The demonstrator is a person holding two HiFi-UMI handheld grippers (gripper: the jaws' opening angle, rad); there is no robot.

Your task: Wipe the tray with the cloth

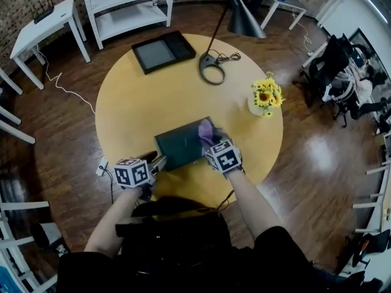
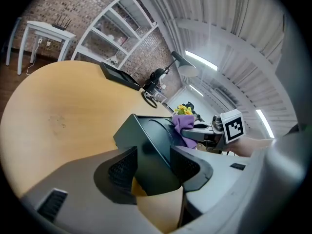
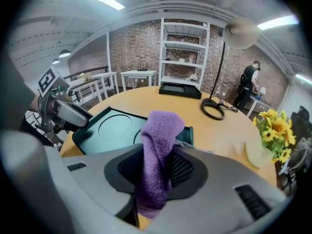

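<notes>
A dark green tray (image 1: 177, 144) lies on the round yellow table (image 1: 134, 108), near its front edge. My left gripper (image 1: 160, 161) has the tray's near left corner (image 2: 151, 145) between its pads and is shut on it (image 2: 153, 167). My right gripper (image 1: 212, 141) is shut on a purple cloth (image 1: 208, 129), which it carries over the tray's right end. In the right gripper view the cloth (image 3: 158, 145) stands up between the jaws (image 3: 157, 167), with the tray (image 3: 107, 130) just beyond and the left gripper (image 3: 68, 112) at its far corner.
A second, black tray (image 1: 164, 52) lies at the table's far side. A lamp's ring base (image 1: 211, 69) and its dark shade (image 1: 244, 17) stand behind, and a vase of yellow flowers (image 1: 266, 96) to the right. White shelves (image 1: 128, 5) stand beyond the table.
</notes>
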